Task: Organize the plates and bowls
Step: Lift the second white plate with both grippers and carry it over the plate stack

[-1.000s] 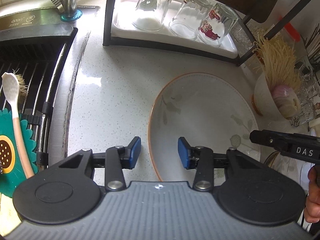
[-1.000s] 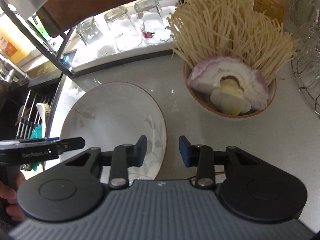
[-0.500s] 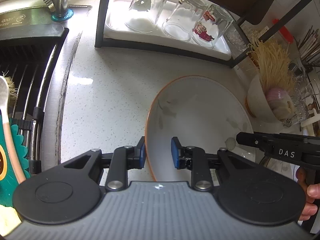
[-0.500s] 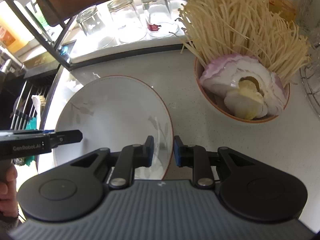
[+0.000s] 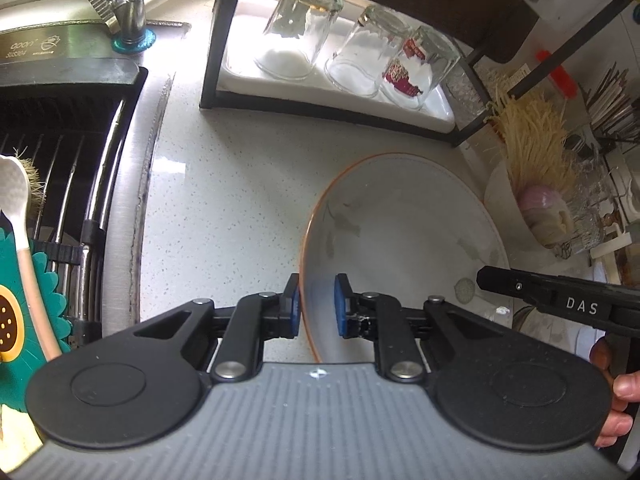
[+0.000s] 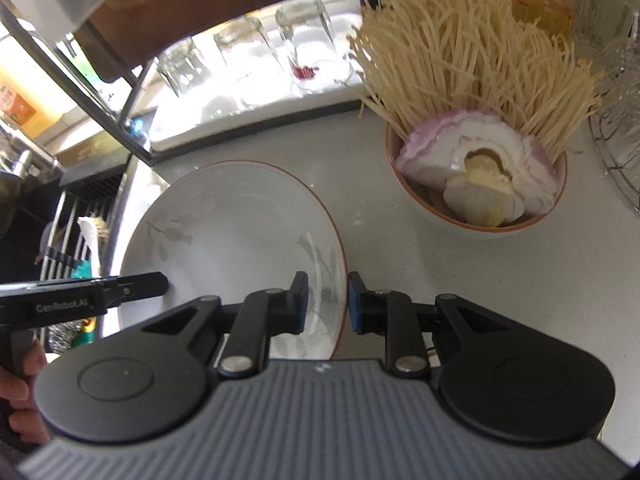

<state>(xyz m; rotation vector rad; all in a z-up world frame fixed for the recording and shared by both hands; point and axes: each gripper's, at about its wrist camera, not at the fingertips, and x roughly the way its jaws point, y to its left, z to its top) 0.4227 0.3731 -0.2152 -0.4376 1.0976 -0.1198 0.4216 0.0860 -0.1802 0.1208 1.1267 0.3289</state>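
Note:
A white deep plate [image 5: 400, 232] with an orange rim and a faint leaf print lies on the speckled counter. My left gripper [image 5: 317, 306] straddles its left rim, jaws closing, one blue pad outside the rim and one inside. In the right wrist view the same plate [image 6: 232, 224] has its right rim between the pads of my right gripper [image 6: 328, 300], which is shut on it. Each gripper's black tip shows at the edge of the other's view. A bowl [image 6: 476, 184] of dry noodles and cut onion stands right of the plate.
A black rack with a white tray holds three upturned glasses [image 5: 340, 60] behind the plate. The sink [image 5: 60, 160] with a wire grid, a tap [image 5: 134, 8] and a white spoon [image 5: 16, 200] lies to the left. A wire basket [image 6: 616, 152] stands at the far right.
Both grippers have narrowed from wide apart onto opposite rims of the plate. The left closed later than the right. Neither hand has shifted much.

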